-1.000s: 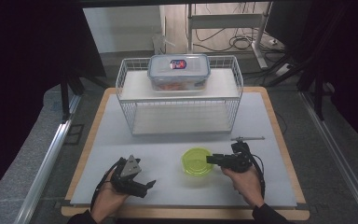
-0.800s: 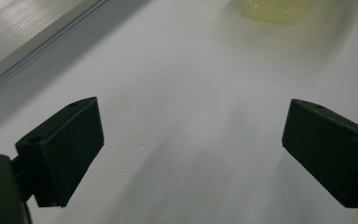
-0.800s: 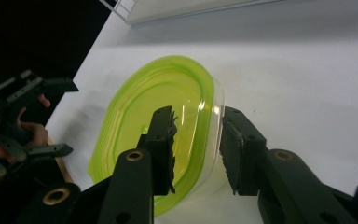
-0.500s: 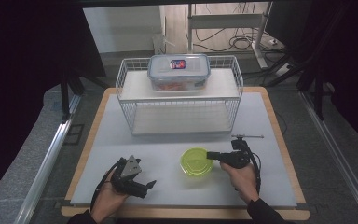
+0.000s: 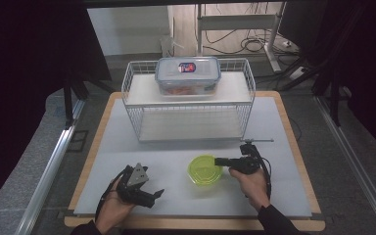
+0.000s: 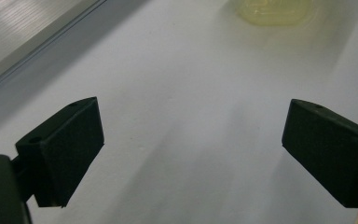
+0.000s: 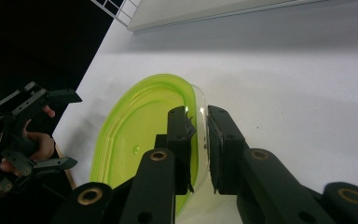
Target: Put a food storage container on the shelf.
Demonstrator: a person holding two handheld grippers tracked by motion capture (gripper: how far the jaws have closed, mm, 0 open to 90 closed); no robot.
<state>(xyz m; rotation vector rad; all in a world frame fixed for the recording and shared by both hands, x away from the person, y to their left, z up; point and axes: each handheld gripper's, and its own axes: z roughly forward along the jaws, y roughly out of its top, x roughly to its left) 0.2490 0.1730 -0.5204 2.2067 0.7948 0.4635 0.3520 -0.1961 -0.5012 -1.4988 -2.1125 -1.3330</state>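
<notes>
A yellow-green translucent container (image 5: 204, 170) (image 7: 140, 135) sits on the white board near the front, right of centre. My right gripper (image 5: 219, 161) (image 7: 200, 122) reaches it from the right. Its jaws have just been closing and now pinch the container's clear right-hand rim, one pad inside and one outside. My left gripper (image 5: 152, 183) (image 6: 191, 140) rests low at the front left with its jaws wide apart and nothing between them. It is a hand's width left of the container. The container's edge (image 6: 275, 9) lies far ahead in the left gripper view.
A white wire rack (image 5: 188, 115) stands across the back of the board. A clear lidded box (image 5: 188, 73) with red contents sits on its top shelf. The wooden board edge (image 5: 196, 223) runs along the front. The left gripper (image 7: 60, 128) appears far off in the right gripper view.
The right gripper has shifted slightly and its jaws have drawn together on the container's rim. The left hand and the container stay where they were.
</notes>
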